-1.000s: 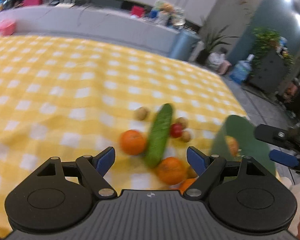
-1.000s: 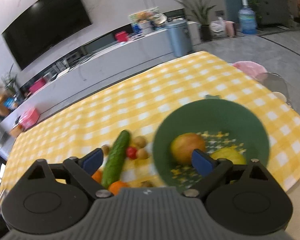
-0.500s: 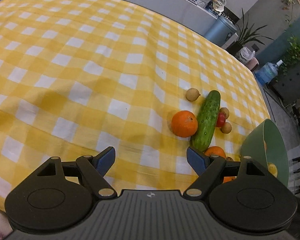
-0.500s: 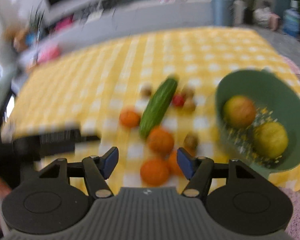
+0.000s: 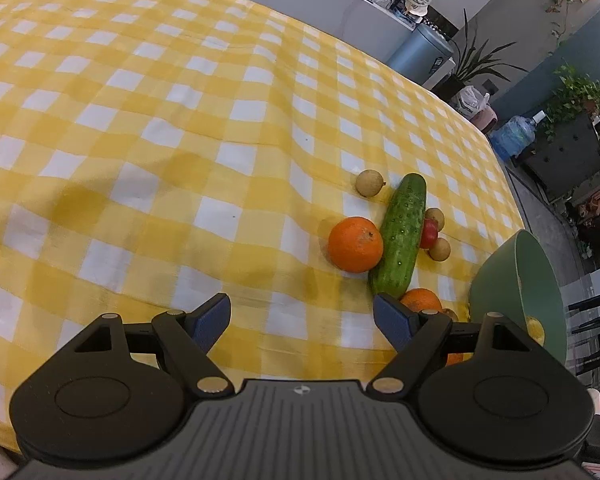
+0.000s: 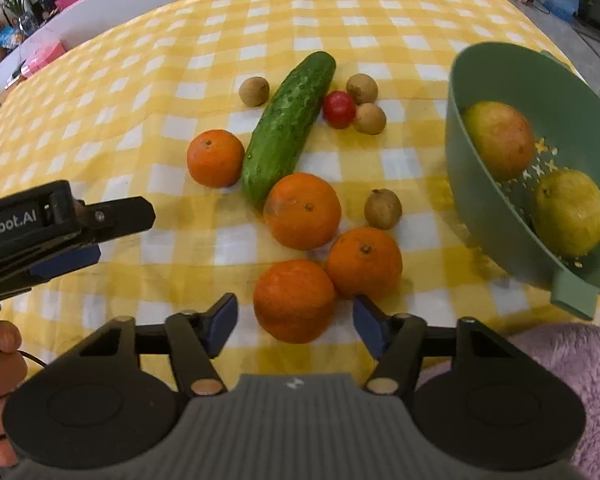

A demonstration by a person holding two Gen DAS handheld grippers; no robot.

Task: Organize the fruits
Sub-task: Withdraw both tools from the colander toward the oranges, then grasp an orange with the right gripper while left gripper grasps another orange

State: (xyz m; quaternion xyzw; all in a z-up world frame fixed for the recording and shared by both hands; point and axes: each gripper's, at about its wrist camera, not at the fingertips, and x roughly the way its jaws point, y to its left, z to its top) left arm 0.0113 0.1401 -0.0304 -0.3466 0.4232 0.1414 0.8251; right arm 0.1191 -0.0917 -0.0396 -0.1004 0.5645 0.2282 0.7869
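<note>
Down over the oranges came my right gripper (image 6: 295, 316), closing around the nearest orange (image 6: 294, 300) without touching; cucumber (image 6: 288, 126) points toward the counter's far edge; left gripper (image 5: 302, 318) wide, empty.

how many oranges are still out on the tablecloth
4: one left of the cucumber at, one at its near tip, two closest to the right gripper. None seems hidden.

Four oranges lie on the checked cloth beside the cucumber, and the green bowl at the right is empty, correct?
Not quite. The oranges and cucumber are as stated, but the bowl is not empty: the right wrist view shows two fruits in it.
</note>
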